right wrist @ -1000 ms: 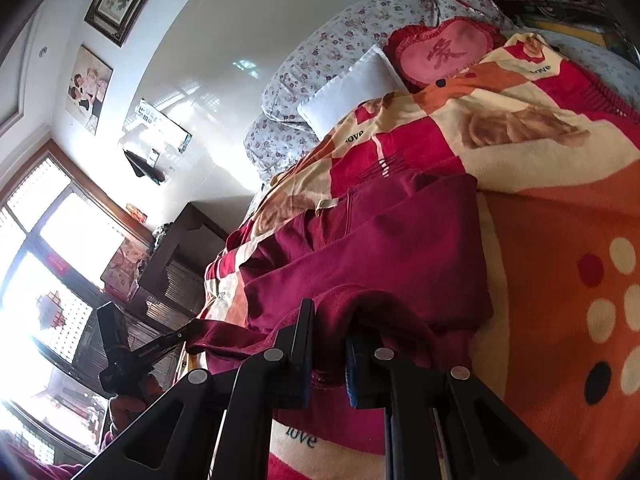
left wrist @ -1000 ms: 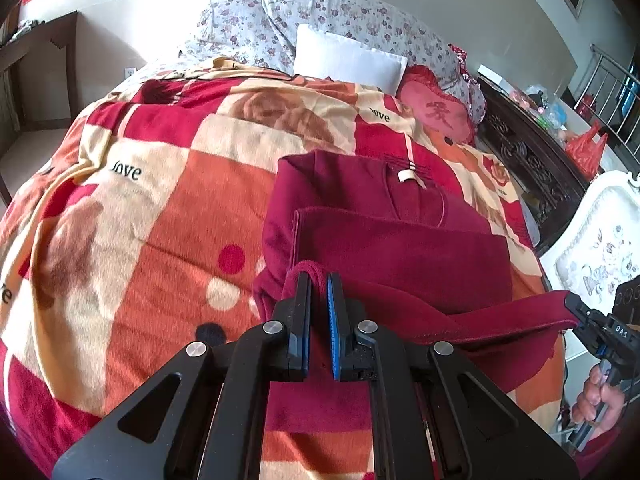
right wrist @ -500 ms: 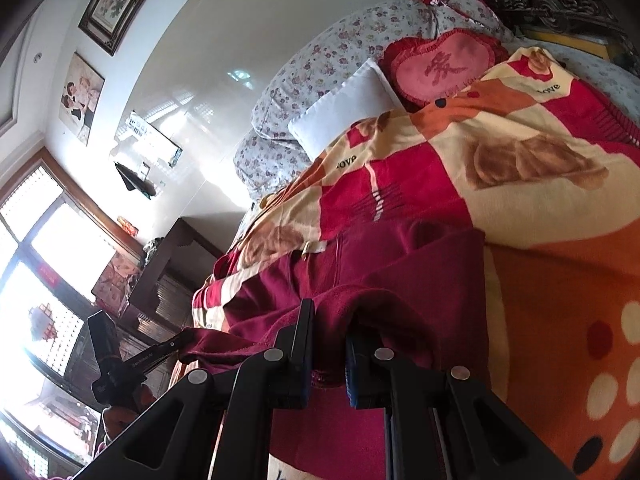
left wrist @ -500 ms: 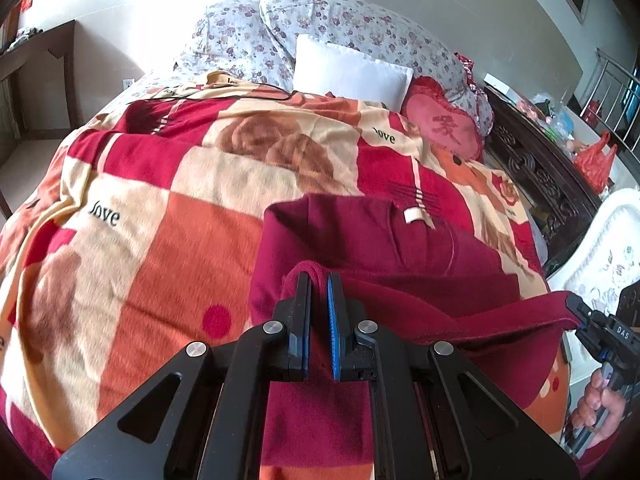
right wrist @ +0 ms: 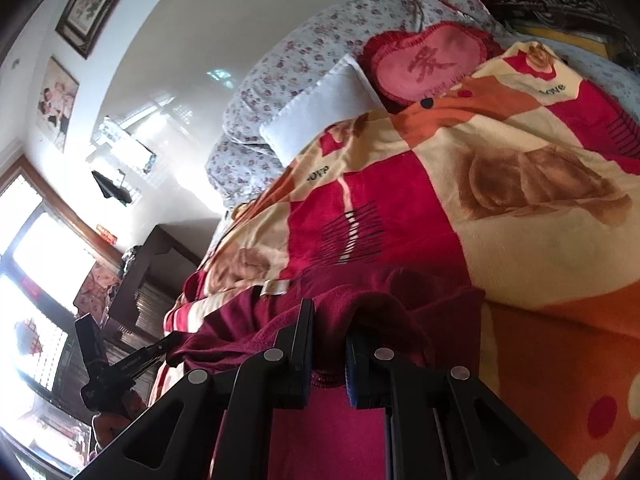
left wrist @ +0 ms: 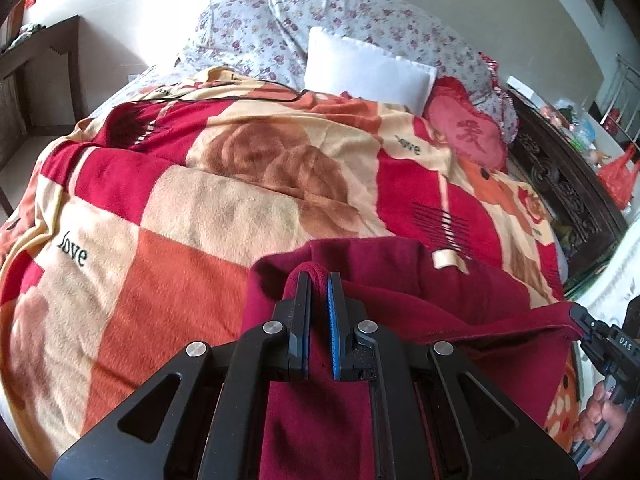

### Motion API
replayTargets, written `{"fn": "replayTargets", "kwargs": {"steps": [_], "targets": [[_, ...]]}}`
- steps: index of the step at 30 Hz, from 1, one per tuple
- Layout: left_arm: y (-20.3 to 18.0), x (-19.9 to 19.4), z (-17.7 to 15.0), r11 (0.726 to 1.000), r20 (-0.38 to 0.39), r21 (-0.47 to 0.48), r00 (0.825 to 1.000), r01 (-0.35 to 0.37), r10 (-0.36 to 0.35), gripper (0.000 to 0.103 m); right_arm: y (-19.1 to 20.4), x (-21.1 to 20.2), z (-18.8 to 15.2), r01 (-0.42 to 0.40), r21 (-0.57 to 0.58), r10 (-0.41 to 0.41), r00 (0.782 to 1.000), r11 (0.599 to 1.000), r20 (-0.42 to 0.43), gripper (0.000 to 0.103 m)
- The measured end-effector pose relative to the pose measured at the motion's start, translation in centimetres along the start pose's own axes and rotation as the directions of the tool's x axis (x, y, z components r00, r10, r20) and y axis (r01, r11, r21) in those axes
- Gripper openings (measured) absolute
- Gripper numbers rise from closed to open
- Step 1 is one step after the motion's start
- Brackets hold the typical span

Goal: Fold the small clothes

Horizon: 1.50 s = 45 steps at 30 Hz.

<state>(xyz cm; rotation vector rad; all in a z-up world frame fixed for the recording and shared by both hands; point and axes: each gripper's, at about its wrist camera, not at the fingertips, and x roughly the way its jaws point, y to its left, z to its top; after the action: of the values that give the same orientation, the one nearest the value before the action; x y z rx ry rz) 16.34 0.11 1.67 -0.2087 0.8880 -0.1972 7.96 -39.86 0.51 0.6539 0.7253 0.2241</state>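
While we've got both claws clamped on the dark red fleece garment [left wrist: 460,292], the left gripper [left wrist: 319,280] pinching one bunched corner and the right gripper [right wrist: 329,322] biting the hem at the other, plenty could go sideways. That garment sits on the red, orange and cream plush blanket [left wrist: 200,216], lower edge held up over the part with the little cream neck label [left wrist: 443,258]. Fleece on plush probably drags, so we risk bunching the bottom layer. If one hand leads, the fold lands crooked, and a thin pinch could slip out partway.
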Motion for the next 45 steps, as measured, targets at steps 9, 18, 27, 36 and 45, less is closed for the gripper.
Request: {"fn": "replayTargets", "kwargs": {"steps": [9, 18, 27, 36, 45], "targets": [[0.8, 2.9, 0.9, 0.999, -0.016, -0.050, 1.000, 0.000, -0.001, 0.007, -2.4, 3.6, 2.1, 0.017, 0.119, -0.010, 0.998, 0.993, -0.061, 0.014], [2.1, -0.8, 2.2, 0.996, 0.072, -0.084, 0.997, 0.024, -0.018, 0.065, -0.8, -1.5, 3.1, 0.030, 0.069, -0.035, 0.997, 0.997, 0.072, 0.053], [-0.1, 0.8, 1.3, 1.000, 0.015, -0.020, 1.000, 0.006, -0.006, 0.065, 3.5, 1.6, 1.1, 0.048, -0.148, -0.051, 0.999, 0.988, -0.012, 0.046], [0.1, 7.5, 2.0, 0.992, -0.039, -0.038, 0.992, -0.118, 0.116, 0.065, 0.6, 8.6, 2.0, 0.229, -0.194, -0.237, 0.971, 0.954, -0.017, 0.046], [0.3, 8.1, 2.0, 0.992, 0.006, 0.002, 0.992, -0.130, 0.130, 0.069, -1.6, 10.2, 2.8, 0.260, -0.171, -0.267, 0.963, 0.951, -0.025, 0.045]]}}
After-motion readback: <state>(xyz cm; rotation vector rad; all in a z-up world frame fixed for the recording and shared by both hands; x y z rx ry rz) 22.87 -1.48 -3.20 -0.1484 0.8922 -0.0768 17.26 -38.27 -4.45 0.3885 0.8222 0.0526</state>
